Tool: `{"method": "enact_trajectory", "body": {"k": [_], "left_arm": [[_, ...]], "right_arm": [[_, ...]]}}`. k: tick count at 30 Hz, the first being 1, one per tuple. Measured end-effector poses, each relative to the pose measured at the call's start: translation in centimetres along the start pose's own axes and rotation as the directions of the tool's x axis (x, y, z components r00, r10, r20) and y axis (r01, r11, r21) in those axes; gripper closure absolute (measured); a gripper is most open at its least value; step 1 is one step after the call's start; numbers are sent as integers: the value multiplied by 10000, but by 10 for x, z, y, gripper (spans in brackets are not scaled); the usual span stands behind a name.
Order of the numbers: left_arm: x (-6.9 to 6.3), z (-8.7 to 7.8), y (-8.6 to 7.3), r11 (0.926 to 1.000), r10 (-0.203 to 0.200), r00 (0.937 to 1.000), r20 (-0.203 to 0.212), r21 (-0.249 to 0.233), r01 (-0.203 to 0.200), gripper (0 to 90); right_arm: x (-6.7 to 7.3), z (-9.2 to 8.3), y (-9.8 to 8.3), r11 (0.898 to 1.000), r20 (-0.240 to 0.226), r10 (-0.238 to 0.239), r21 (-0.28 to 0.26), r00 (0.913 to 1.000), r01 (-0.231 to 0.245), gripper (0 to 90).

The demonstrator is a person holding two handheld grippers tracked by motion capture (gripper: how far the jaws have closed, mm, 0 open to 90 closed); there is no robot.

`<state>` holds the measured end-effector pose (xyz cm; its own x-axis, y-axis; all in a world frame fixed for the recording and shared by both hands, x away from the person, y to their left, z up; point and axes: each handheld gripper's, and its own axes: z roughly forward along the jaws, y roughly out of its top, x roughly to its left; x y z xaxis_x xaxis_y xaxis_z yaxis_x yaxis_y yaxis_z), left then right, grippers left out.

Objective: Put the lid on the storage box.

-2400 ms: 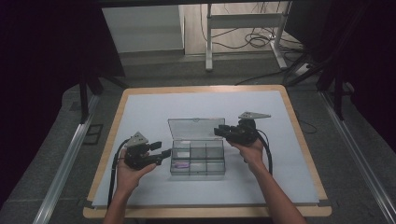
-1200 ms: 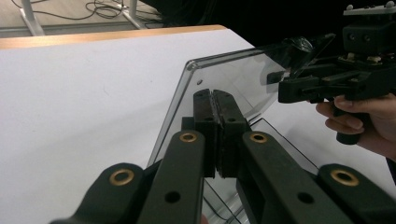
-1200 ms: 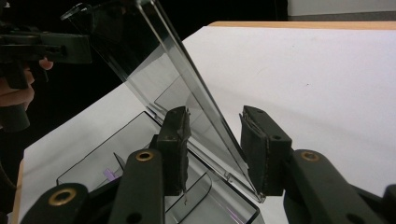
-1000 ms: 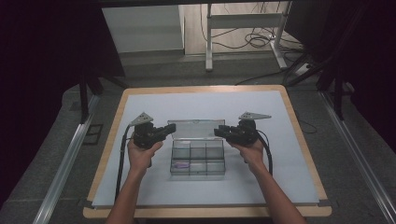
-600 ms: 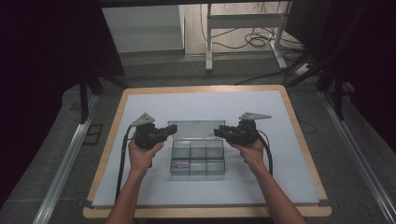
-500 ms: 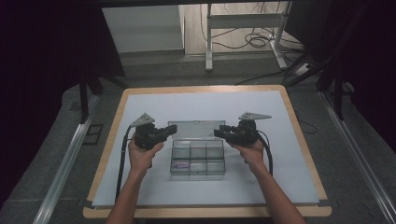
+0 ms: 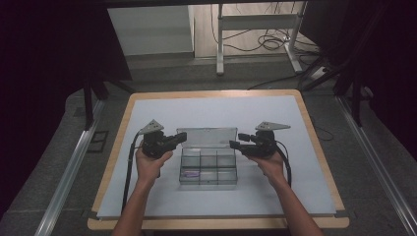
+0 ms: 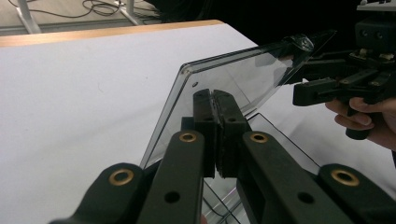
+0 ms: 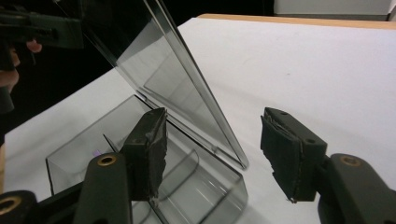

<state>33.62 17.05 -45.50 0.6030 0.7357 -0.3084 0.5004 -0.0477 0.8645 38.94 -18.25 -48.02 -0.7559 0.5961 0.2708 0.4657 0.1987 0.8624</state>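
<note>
Box: I see it clear, with compartments, mid-desk between my hands, something small and purple in a front-left cell.
Left hand-held gripper: pressed together; in its own view the jaws sit against the lid's near corner, though I cannot tell whether the lid is pinched.
Right hand-held gripper: spread, jaws have just been opening; the lid's edge stands between them, untouched.
Lid: raised at the box's far side, tilted back.
</note>
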Motion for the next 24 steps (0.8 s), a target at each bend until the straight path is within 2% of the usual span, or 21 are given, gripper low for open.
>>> {"method": "enact_trajectory", "body": {"k": [14, 24], "left_arm": [[-3, 0, 0, 9999, 158, 9999, 67, 24, -158, 893], [-2, -1, 0, 9999, 121, 9999, 58, 58, -121, 895]], "right_arm": [[-9, -16, -10, 9999, 251, 142, 29, 9996, -143, 390], [-16, -23, -14, 9995, 380, 311, 60, 9988, -313, 388]]}}
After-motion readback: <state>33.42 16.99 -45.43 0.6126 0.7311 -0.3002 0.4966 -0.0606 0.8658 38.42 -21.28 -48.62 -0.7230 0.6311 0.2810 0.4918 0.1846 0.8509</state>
